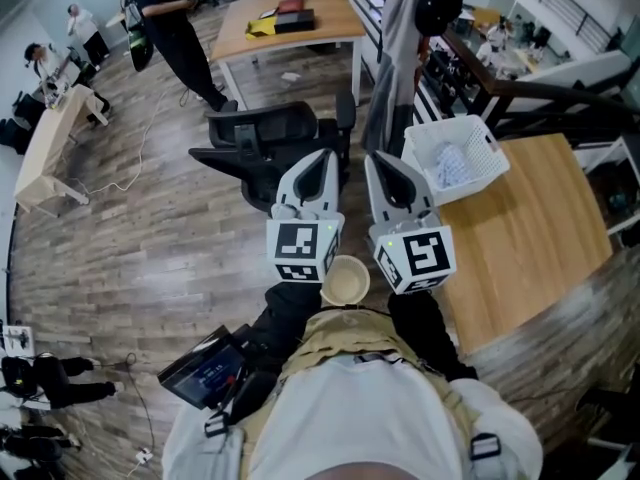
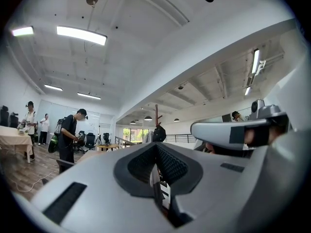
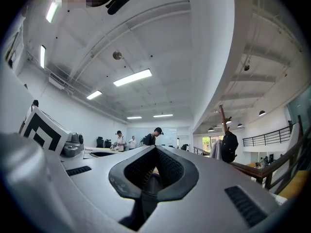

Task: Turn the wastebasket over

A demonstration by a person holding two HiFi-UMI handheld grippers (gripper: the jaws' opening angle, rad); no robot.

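Ahead, wastebasket [image 1: 455, 160] sits at table [image 1: 530, 238] corner; left gripper [image 1: 324, 160], right gripper [image 1: 379, 162] jaws clenched empty.

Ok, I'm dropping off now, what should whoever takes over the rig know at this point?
Left gripper: shut, empty, raised in front of the chest.
Right gripper: shut, empty, raised beside it.
Wastebasket: white, perforated, upright at the near corner of the wooden table, ahead and to the right, with something white and crumpled inside.
Done: nothing; neither gripper is touching the wastebasket.
Left: open a gripper, reach right, take the rim and turn it over. The contents will probably spill.
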